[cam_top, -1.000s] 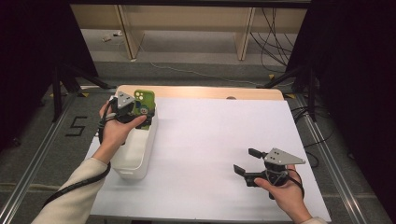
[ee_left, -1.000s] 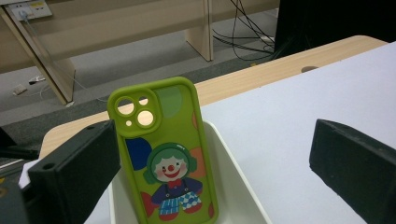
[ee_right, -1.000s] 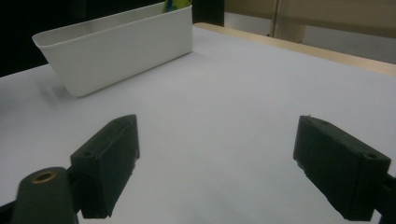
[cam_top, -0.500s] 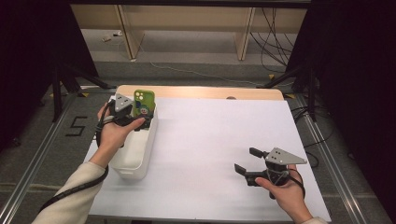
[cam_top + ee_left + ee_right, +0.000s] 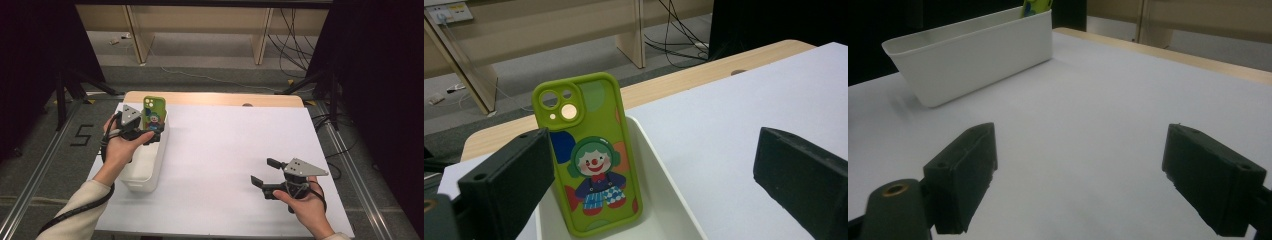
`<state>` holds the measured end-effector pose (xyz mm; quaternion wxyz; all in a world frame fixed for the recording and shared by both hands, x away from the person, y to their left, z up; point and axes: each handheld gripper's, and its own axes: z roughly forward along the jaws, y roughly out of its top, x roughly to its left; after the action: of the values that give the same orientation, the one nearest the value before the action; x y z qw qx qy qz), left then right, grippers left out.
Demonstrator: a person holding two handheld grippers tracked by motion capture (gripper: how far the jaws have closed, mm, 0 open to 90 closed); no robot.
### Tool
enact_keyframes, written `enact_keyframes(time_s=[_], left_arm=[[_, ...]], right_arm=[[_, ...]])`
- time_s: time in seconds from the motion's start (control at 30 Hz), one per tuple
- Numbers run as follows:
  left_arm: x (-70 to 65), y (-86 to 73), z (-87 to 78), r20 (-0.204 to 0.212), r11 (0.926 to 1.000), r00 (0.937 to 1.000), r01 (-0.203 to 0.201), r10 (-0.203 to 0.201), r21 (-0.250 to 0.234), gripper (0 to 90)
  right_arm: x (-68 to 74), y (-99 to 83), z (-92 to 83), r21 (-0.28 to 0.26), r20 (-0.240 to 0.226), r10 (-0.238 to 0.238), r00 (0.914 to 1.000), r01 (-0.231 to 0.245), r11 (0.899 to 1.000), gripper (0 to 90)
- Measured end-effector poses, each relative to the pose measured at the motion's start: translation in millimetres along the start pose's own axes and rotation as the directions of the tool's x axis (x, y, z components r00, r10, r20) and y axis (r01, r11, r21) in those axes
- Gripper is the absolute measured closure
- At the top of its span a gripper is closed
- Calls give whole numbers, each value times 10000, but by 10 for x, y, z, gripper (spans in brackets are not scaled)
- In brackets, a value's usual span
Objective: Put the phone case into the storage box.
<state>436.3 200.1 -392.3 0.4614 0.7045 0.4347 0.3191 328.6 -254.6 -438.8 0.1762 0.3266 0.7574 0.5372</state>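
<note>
A green phone [image 5: 153, 116] with a cartoon clown on its case stands upright against the far end of a white bin [image 5: 145, 172]. In the left gripper view the phone [image 5: 589, 155] rests on its bottom edge inside the bin [image 5: 659, 210]. My left gripper [image 5: 152, 131] hovers over the bin just short of the phone, open. Its jaws [image 5: 651, 150] stand wide, the left one overlapping the phone's edge without pressing it. My right gripper [image 5: 262, 171] is open and empty above the white sheet at the near right, its jaws [image 5: 1080, 140] pointing toward the bin [image 5: 973, 55].
A white sheet [image 5: 235, 150] covers most of the wooden table [image 5: 210, 98]. The bin lies lengthwise along the sheet's left edge. Beyond the table are a floor with cables [image 5: 295, 30] and wooden shelf legs [image 5: 137, 35]. Black curtains flank both sides.
The left hand has drawn back slightly toward the near side, and the phone sits a little lower in the bin. The right gripper has not moved.
</note>
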Motion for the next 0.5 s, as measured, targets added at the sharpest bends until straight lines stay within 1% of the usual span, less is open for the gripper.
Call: enact_keyframes(time_s=[0.27, 0.5], left_arm=[[-23, -21, -76, 68, 9999, 10000, -19, 20, -137, 31], [-55, -60, -119, 165, 9999, 9999, -36, 38, -154, 39]], right_arm=[[0, 4, -1, -15, -14, -4, 10000, 4, 10000, 156], [0, 4, -1, -23, -21, -12, 10000, 12, 10000, 156]])
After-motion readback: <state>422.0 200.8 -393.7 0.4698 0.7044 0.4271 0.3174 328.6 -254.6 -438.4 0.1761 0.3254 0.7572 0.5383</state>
